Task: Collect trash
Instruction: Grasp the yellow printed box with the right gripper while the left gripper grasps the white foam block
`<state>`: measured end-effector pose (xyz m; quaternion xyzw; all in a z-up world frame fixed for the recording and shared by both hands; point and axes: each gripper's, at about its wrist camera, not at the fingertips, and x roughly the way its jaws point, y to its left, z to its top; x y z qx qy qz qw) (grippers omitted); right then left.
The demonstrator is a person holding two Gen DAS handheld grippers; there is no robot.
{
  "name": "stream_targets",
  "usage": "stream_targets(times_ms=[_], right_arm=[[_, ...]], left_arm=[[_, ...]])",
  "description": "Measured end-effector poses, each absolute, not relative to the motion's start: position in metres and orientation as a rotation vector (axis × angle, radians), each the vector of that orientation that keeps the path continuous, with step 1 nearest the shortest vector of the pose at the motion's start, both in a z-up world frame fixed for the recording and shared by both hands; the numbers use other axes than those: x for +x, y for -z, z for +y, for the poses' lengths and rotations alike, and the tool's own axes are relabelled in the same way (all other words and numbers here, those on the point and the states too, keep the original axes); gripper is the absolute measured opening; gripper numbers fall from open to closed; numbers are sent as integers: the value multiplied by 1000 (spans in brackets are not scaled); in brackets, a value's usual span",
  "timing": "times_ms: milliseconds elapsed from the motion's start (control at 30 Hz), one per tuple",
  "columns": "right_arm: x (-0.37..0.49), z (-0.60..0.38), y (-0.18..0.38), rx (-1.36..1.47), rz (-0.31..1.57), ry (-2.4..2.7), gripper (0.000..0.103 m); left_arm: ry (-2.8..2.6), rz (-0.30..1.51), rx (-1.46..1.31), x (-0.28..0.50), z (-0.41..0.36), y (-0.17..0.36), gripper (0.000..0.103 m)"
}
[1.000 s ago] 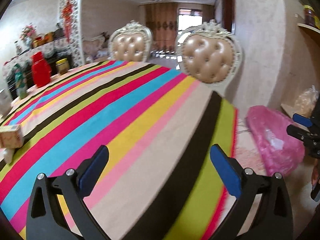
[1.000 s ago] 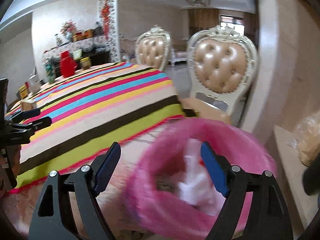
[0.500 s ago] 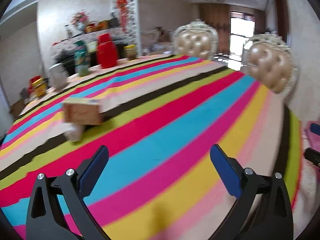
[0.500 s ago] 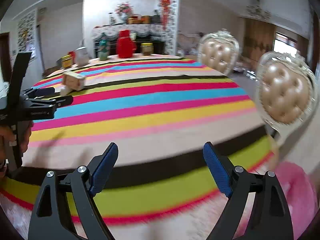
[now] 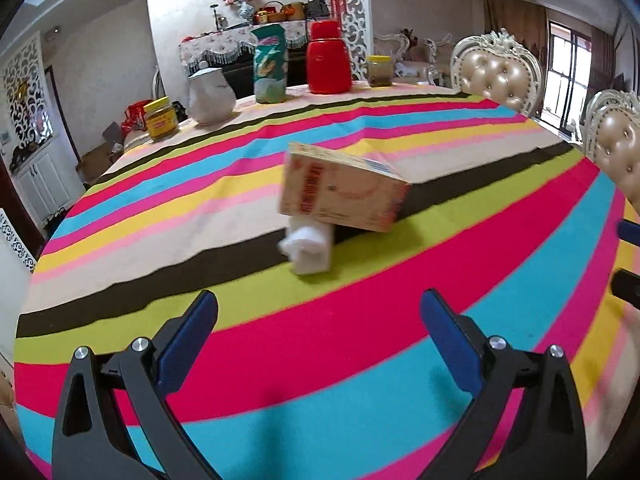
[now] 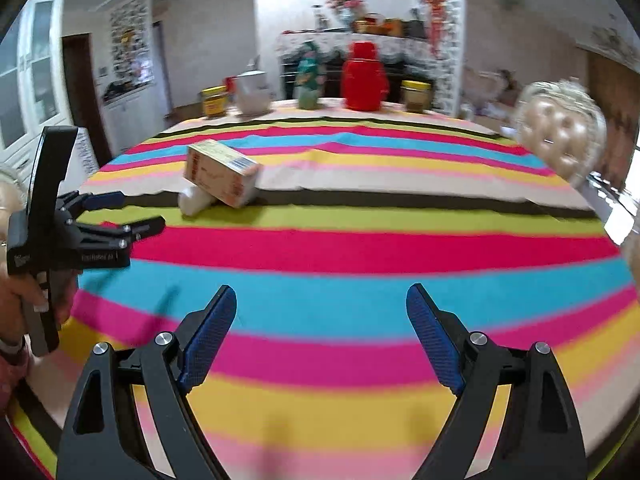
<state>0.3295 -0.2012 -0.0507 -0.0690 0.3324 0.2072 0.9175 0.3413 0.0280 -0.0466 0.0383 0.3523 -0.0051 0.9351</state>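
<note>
A tan cardboard box (image 5: 344, 188) lies tilted on the striped tablecloth (image 5: 360, 320), propped on a crumpled white tissue (image 5: 308, 248). My left gripper (image 5: 318, 312) is open and empty, a short way in front of the tissue. In the right wrist view the box (image 6: 220, 174) and tissue (image 6: 194, 202) sit at the left middle. My right gripper (image 6: 320, 308) is open and empty over the near stripes, well short of them. The left gripper (image 6: 120, 212) shows there at the left edge, held in a hand.
At the table's far edge stand a red flask (image 5: 328, 60), a green patterned canister (image 5: 270, 66), a white jug (image 5: 210, 98) and two yellow-lidded jars (image 5: 160, 120). Padded chairs (image 5: 496, 76) stand at the right. A sideboard (image 5: 240, 44) lies behind.
Both grippers have swung left, away from the pink trash bag on the floor, to face the table. The box and tissue have come to the middle of the left wrist view.
</note>
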Motion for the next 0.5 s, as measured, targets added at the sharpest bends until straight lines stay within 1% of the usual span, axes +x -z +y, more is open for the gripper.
stream_targets(times_ms=[100, 200, 267, 400, 500], right_arm=[[361, -171, 52, -184, 691, -507, 82], [387, -144, 51, -208, 685, -607, 85], [400, -131, 50, -212, 689, -679, 85], [437, -98, 52, -267, 705, -783, 85], [461, -83, 52, -254, 718, -838, 85]], left_arm=[[75, 719, 11, 337, 46, 50, 98], [124, 717, 51, 337, 51, 55, 98], [156, 775, 69, 341, 56, 64, 98], [205, 800, -41, 351, 73, 61, 98], [167, 790, 8, 354, 72, 60, 98]])
